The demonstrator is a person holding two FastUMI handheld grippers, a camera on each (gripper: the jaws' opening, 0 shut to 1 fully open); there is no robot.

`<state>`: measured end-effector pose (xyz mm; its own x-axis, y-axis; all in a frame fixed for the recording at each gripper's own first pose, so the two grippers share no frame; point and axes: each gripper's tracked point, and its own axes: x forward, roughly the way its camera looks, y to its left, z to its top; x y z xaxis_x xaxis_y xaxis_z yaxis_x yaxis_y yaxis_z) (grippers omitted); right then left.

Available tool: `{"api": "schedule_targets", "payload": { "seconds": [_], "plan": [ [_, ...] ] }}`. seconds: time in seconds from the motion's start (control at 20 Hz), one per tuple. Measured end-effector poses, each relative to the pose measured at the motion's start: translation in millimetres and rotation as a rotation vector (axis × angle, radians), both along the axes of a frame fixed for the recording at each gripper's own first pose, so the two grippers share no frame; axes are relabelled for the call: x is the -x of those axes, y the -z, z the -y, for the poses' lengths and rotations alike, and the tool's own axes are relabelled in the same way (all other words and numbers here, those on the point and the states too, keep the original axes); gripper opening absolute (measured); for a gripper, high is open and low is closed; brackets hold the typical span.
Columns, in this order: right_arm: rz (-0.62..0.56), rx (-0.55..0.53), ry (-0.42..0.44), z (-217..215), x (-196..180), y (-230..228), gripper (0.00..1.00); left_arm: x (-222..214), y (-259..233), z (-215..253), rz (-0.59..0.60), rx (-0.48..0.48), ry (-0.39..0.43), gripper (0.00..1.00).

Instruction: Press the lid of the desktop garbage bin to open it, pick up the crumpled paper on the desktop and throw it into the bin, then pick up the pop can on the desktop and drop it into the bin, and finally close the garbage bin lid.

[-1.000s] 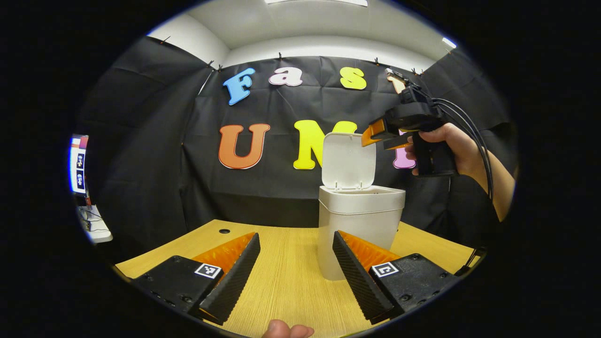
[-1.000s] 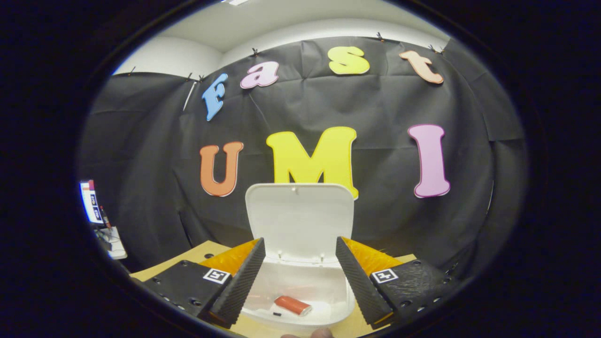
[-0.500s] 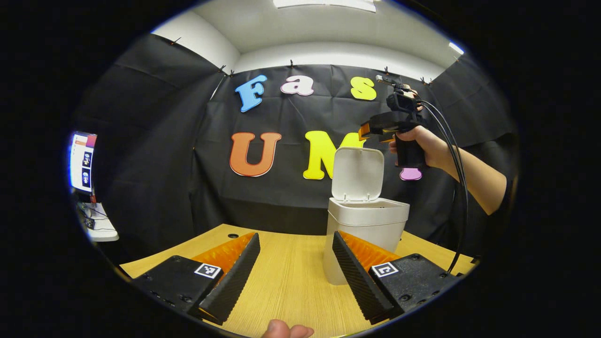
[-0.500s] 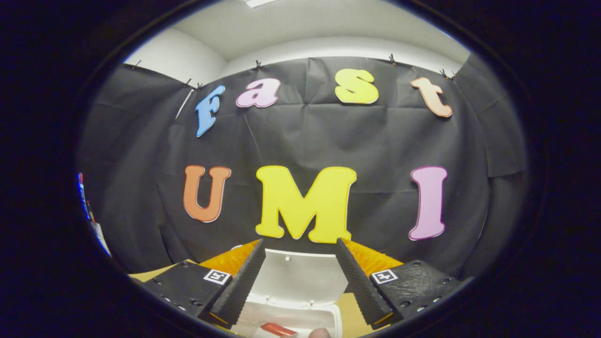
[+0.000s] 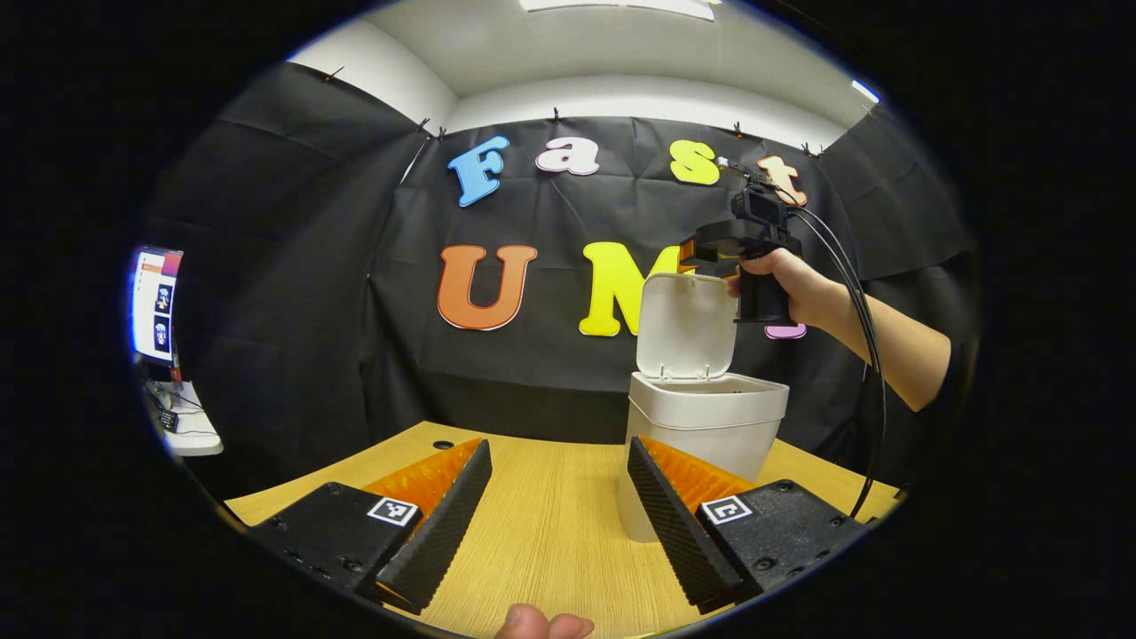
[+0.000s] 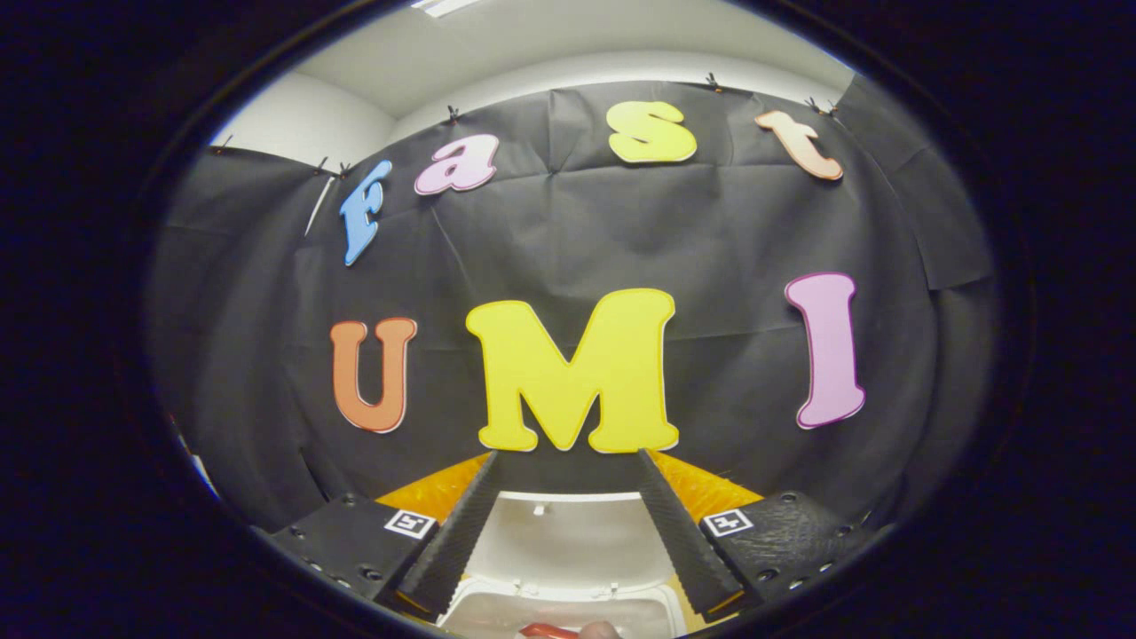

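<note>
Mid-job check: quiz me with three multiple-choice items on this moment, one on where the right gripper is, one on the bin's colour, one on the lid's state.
1. Where is the right gripper?
A. At the lid's top edge
B. Resting on the table
C. Down beside the bin's base

2. What colour is the bin?
A. Black
B. White
C. Blue

3. How is the lid?
A. Shut flat
C. Taken off and lying on the table
B. Raised upright on its hinge

Answers:
1 A: in the left gripper view it is held high at the lid's top edge.
2 B: body and lid are white.
3 B: the lid stands up over the open bin mouth.
</note>
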<state>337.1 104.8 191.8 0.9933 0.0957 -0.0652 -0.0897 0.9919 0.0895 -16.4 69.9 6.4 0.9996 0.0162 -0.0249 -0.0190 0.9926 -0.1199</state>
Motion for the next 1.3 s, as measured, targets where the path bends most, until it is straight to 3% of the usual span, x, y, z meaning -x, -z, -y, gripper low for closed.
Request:
{"api": "schedule_targets", "payload": {
  "seconds": [0.2,0.45,0.75,1.3],
  "plan": [
    [-0.027,0.012,0.003,1,7,5,0.94,2,0,6,0.006,-0.006,0.013,1.00],
    [-0.068,0.014,-0.035,1,43,12,0.96,8,3,13,0.012,-0.013,0.013,1.00],
    [-0.266,0.019,-0.124,-6,99,86,0.96,17,1,33,0.037,0.026,0.061,0.99],
    [-0.294,0.039,-0.090,12,141,159,0.96,22,5,51,0.033,0.026,0.093,0.99]
  ]
}}
